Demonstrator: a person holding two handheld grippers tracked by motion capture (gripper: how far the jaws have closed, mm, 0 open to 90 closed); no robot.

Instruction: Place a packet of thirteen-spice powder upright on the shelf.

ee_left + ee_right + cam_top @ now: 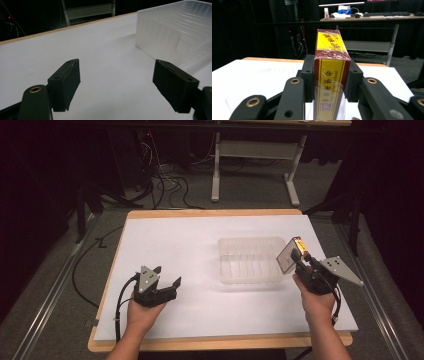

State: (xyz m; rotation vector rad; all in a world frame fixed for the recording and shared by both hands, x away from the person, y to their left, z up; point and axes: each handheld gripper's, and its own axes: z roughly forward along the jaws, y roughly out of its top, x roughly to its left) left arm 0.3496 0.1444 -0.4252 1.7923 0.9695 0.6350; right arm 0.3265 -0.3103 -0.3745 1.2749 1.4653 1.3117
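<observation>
A small red and yellow box (330,75), wrapped in clear film, stands upright between the black jaws of my right gripper (329,78), which is shut on it. From above, the box (290,256) hangs just past the right end of a clear plastic tray (250,276) at mid-table, with my right gripper (300,259) under it. My left gripper (167,277) sits low at the front left of the white table, open, nothing between its fingers (66,82). Its own view has the tray (160,37) off to the right.
The white sheet (180,240) covers a wood-edged table (215,213). Cables (165,180) and a white desk frame (250,150) lie on the dark floor beyond it. Each gripper trails a black cable toward the front edge.
</observation>
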